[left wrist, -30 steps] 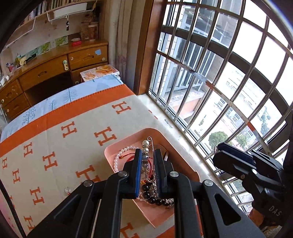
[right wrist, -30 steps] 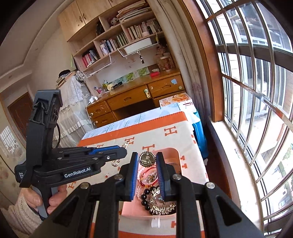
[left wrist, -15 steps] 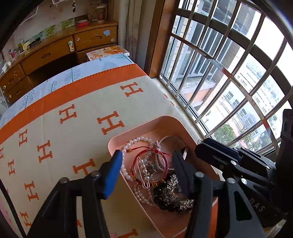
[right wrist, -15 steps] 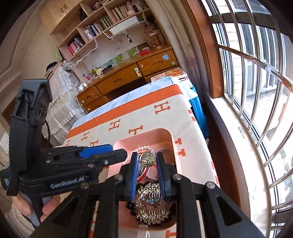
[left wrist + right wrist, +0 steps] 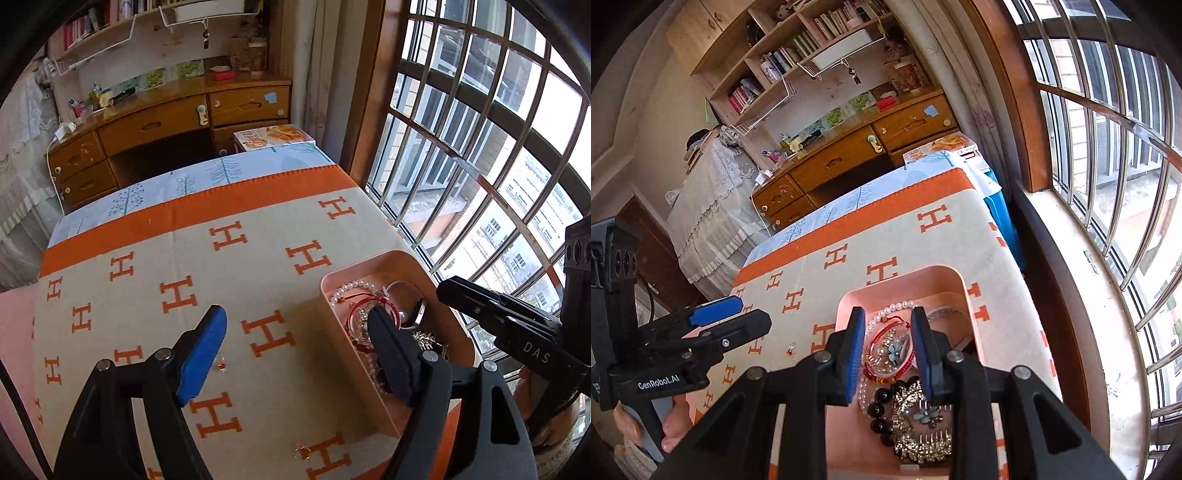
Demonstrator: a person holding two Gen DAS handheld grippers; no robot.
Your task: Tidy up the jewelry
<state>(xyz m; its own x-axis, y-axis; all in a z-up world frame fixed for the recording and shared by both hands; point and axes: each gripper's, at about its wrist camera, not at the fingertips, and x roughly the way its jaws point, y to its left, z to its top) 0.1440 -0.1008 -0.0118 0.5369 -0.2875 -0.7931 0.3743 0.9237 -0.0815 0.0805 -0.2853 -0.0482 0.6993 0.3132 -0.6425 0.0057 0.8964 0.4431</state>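
A pink tray (image 5: 364,261) (image 5: 905,278) on the H-patterned blanket holds a white pearl string (image 5: 897,307), red cord bracelets (image 5: 886,341), black beads (image 5: 881,411) and a silver hair comb (image 5: 919,432). My left gripper (image 5: 295,332) is open and empty above the blanket, left of the tray. A small red earring (image 5: 221,366) (image 5: 791,348) lies on the blanket by its left finger. A small ring (image 5: 302,452) lies nearer the front edge. My right gripper (image 5: 888,341) is open above the tray, with nothing between its pads.
The beige and orange blanket (image 5: 229,266) covers the table. A barred window (image 5: 480,147) and its sill (image 5: 1082,295) run along the right side. A wooden desk with drawers (image 5: 166,129) stands beyond the table's far end.
My left gripper opened, released a beaded piece into the tray and swung left over the blanket. My right gripper opened and dropped the round pendant into the tray.
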